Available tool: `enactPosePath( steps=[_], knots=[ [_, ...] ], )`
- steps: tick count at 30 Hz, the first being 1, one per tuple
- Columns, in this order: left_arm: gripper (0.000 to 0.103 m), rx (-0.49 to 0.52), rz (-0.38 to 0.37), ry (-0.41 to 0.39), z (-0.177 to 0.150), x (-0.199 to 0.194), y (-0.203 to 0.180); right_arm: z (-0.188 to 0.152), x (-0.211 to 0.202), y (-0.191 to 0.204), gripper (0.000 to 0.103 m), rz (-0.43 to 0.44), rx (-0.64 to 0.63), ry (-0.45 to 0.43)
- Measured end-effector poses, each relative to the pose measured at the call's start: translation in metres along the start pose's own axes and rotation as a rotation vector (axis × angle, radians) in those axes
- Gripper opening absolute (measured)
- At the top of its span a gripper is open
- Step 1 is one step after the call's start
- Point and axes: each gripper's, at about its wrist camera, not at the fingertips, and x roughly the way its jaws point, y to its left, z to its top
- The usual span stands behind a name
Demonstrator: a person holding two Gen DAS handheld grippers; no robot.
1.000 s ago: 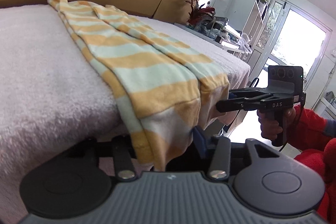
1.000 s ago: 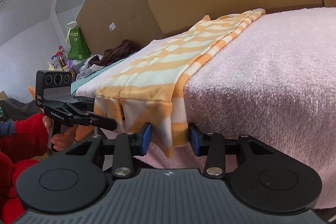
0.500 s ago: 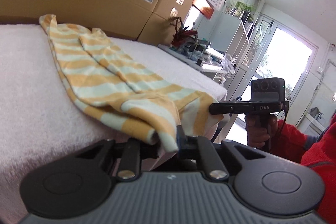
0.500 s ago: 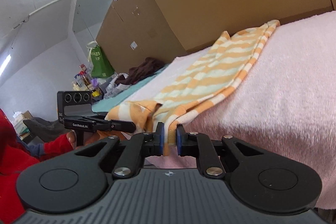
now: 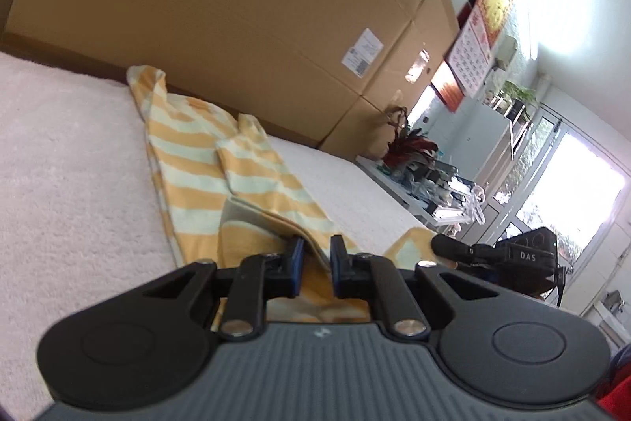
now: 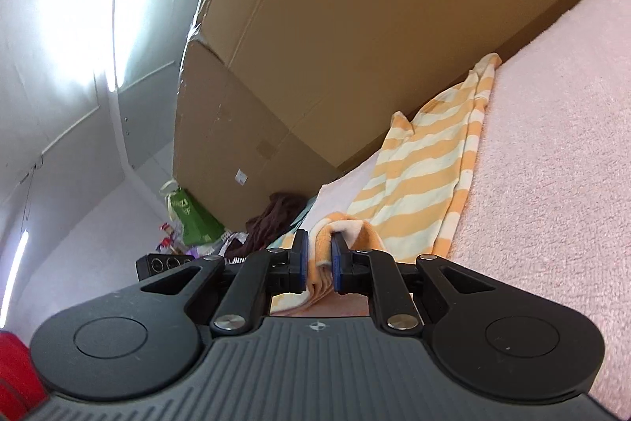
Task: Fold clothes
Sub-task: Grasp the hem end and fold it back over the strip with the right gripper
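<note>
Striped orange-and-cream cloth, the garment (image 5: pixel 252 180), lies lengthwise on a pink fleece-covered counter (image 5: pixel 71 192) in front of stacked cardboard boxes (image 5: pixel 236 6), its far end near the boxes and its near hem raised off the edge. Left tongs (image 5: pixel 314 265) are pinched narrow on one corner of that hem; right tongs (image 6: pixel 318 265) are pinched narrow on the other, with a thick bunch of fabric between the pads. Judged risks: each grip takes only a small bite, so a corner could slip free if the hem is carried toward the far end too fast. Uneven travel of the two hands would skew the fold. The fleece may drag the lower layer and wrinkle it. The bunched right corner could land lumpy.
</note>
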Motion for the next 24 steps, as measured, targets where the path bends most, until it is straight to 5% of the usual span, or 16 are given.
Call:
enactPosePath(
  steps=[5,8,11,16,24],
  knots=[
    [0.009,-0.043,0.069,0.03,0.013,0.02,0.016,0.012,0.018,-0.023,0.017,-0.059,0.144,-0.042],
    [0.023,-0.117,0.109,0.061,0.018,0.029,0.029,0.014,0.023,-0.034,0.02,-0.096,0.198,-0.078],
    [0.027,-0.149,0.139,0.064,0.02,0.021,0.035,0.015,0.017,-0.033,0.034,-0.123,0.177,-0.104],
    [0.073,-0.088,0.183,-0.003,0.014,-0.026,0.03,0.014,-0.014,-0.008,0.039,-0.114,-0.041,-0.099],
    [0.079,0.046,0.134,0.117,-0.005,-0.016,0.009,0.01,0.017,0.022,0.039,-0.28,-0.504,0.128]
  ],
)
